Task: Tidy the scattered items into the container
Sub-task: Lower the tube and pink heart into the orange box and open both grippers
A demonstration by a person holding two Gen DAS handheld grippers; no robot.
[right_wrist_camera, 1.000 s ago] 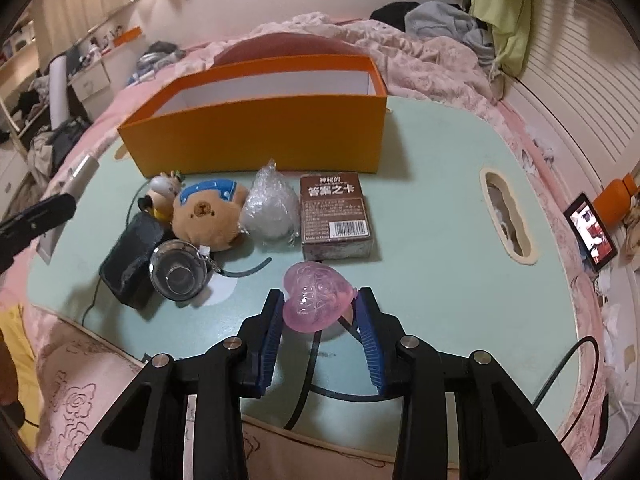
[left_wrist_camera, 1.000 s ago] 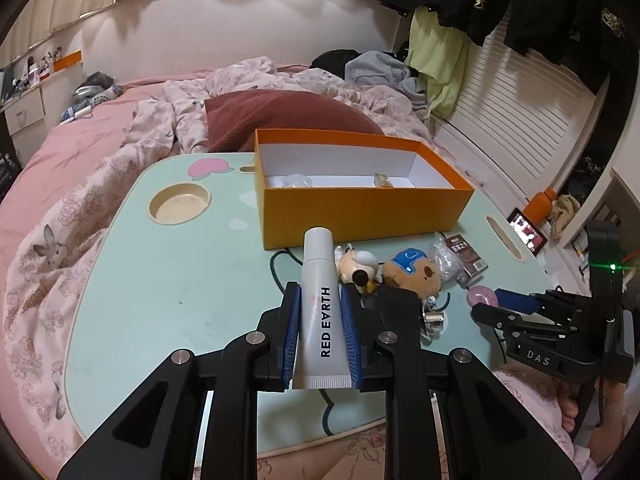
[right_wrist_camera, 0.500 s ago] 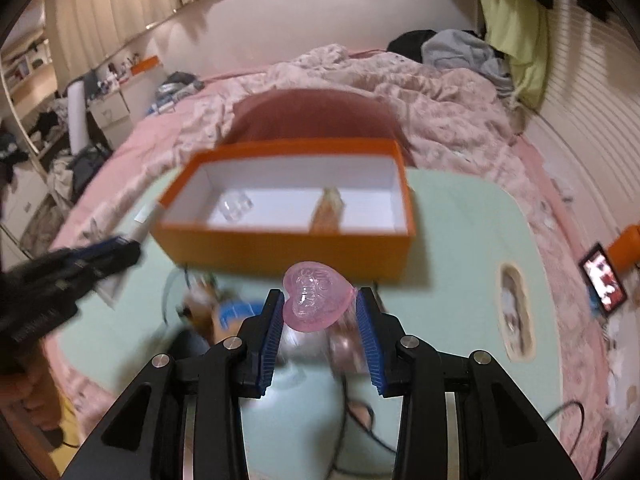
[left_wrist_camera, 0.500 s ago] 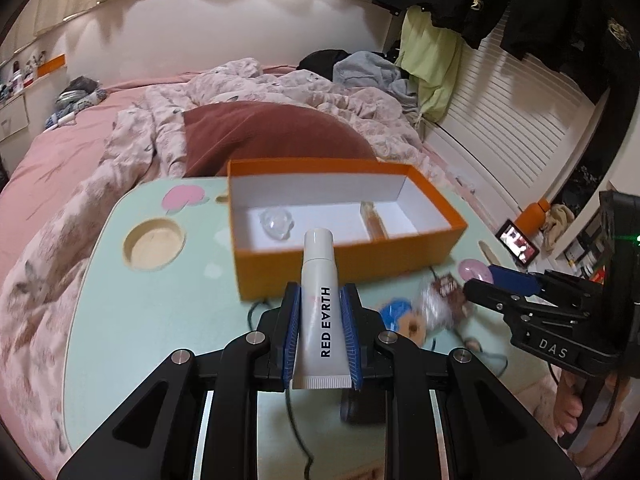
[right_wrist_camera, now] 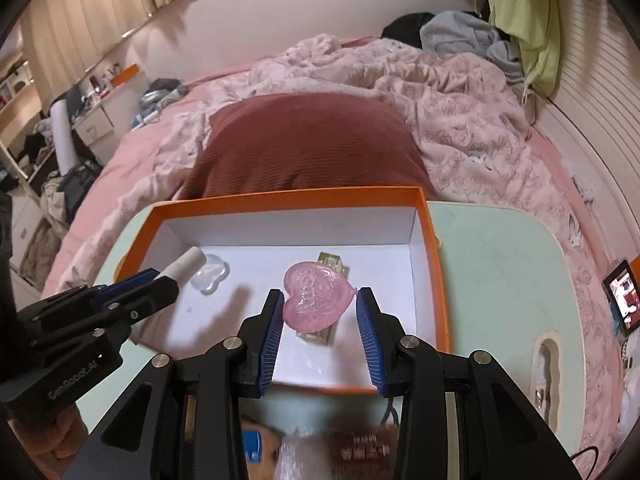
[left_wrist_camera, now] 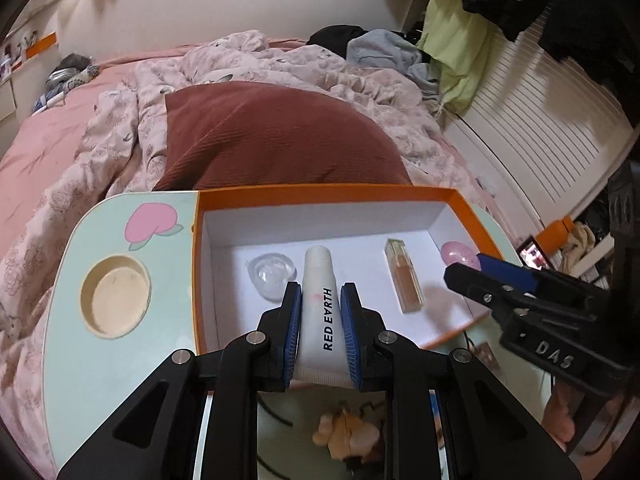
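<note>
Risk, left side: the white squeeze tube printed RED EARTH (left_wrist_camera: 318, 300) is carried nose-forward over the orange cardboard box with white lining (left_wrist_camera: 320, 194). If it is let go from here, a landing on the clear, rounded plastic piece (left_wrist_camera: 272, 276) at lower centre-left of the box floor is judged likely, as is a roll against the slim rectangular glass bottle of amber liquid (left_wrist_camera: 404, 280) lying right of centre.

Risk, right side: the translucent pink heart-shaped case with raised lettering (right_wrist_camera: 316, 300) is held directly above that same bottle (right_wrist_camera: 330, 262); a drop is judged likely to strike it. A clash between the two tools is also possible, since both are crowded over the one box.

Left tool (left_wrist_camera: 320, 330): the blue pads are closed firmly on the tube's lower body, almost as narrow as they go.

Right tool (right_wrist_camera: 320, 336): it is partly open, the heart being pinched across its width near the pad tips. The contact is slight, so a slip is judged possible.

Location: both items are over the box interior, not yet set down. The box is at the far edge of the pale green desk (left_wrist_camera: 116, 360). Other items are seen blurred on the desk, at the lower edge of both views.
</note>
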